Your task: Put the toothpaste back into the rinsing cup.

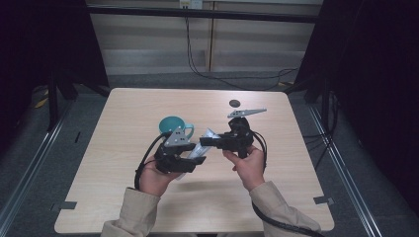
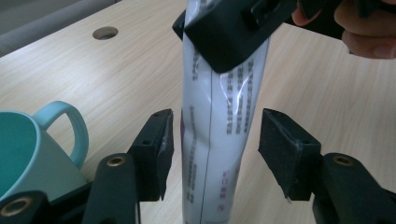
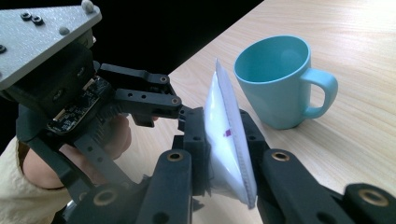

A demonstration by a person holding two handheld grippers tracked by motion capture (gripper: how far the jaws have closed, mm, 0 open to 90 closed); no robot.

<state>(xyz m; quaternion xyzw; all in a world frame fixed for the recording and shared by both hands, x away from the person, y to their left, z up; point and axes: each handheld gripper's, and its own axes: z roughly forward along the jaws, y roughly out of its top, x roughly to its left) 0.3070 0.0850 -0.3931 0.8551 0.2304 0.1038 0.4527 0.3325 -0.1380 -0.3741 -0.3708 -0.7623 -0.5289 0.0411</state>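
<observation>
- Right gripper (image 3: 224,154): jaws clamped on the white pouch (image 3: 223,140), lower centre of its own view.
- Left gripper (image 2: 215,140): jaws spread, flanking the pouch untouched.
- Teal mug (image 1: 173,126): frame centre, on the table (image 1: 123,113).

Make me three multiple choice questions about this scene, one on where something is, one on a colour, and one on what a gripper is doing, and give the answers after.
1. Where is the mug?
A. on the table, beside the left gripper
B. at the table's far right corner
C. held in the right gripper

2. What colour is the mug?
A. red
B. teal
C. black

3. How does the left gripper stand around the white packet?
A. shut on it
B. open, a jaw on each side with gaps
C. turned away from it

Answers:
1 A, the high view shows it standing on the wooden table by the left gripper.
2 B, its teal bowl and handle are plain in the right gripper view.
3 B, the left gripper view shows gaps at both pads, while the right gripper pinches the packet.
</observation>
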